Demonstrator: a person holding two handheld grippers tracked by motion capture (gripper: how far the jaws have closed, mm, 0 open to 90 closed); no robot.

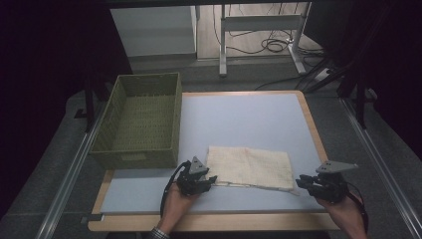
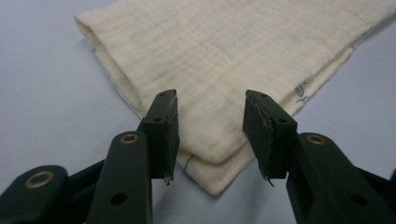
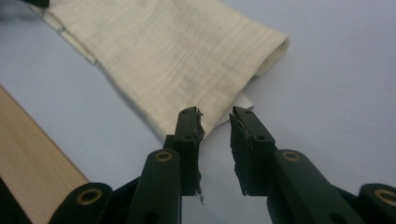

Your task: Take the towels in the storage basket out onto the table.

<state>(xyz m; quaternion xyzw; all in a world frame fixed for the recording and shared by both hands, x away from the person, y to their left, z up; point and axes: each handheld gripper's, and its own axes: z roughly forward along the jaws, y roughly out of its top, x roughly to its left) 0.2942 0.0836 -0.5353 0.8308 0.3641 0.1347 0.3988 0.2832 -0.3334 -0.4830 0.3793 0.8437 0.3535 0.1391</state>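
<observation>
Jaws of the left gripper [image 2: 211,135] stood partly apart, straddling the near corner of a folded cream muslin cloth [image 2: 224,51] without pressing it. Those of the right gripper [image 3: 215,140] gaped narrowly and empty just off the cloth's other near corner. Cloth lay flat on the pale table [image 1: 249,114], beside a green woven basket [image 1: 142,149]; its far edge was cut off in both gripper views.
</observation>
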